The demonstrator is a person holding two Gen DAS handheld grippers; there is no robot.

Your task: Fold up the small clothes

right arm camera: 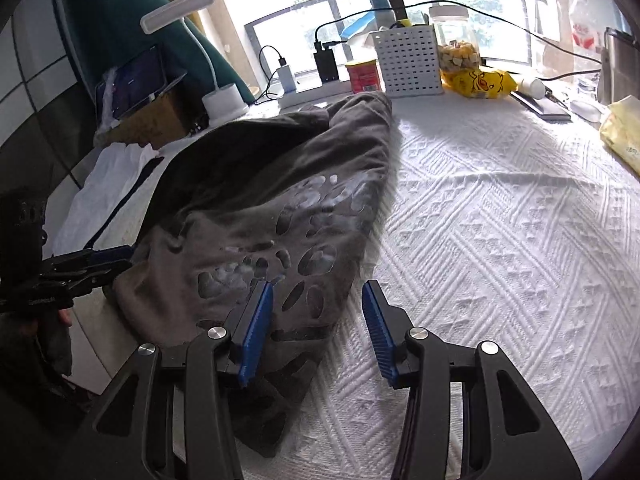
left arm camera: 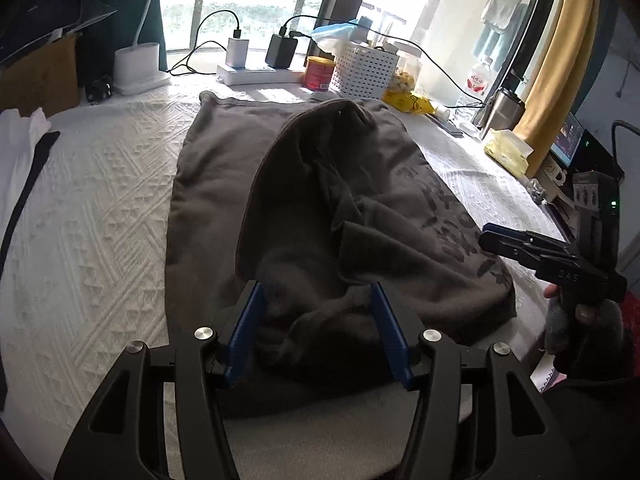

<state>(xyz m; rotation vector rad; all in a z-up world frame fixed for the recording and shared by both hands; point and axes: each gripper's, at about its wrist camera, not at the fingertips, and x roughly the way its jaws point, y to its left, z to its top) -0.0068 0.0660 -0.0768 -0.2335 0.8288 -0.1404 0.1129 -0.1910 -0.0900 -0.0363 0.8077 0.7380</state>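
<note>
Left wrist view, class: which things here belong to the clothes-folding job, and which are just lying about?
Belong to the job:
grey garment
left gripper
right gripper

Just lying about:
red tin
white basket
yellow packet
white charger

Bright daylight pours through a wide window (left arm camera: 248, 4) behind the desk (right arm camera: 500, 220) (covered by a white textured cloth), with a yellow curtain (left arm camera: 560, 60) on the right.
</note>
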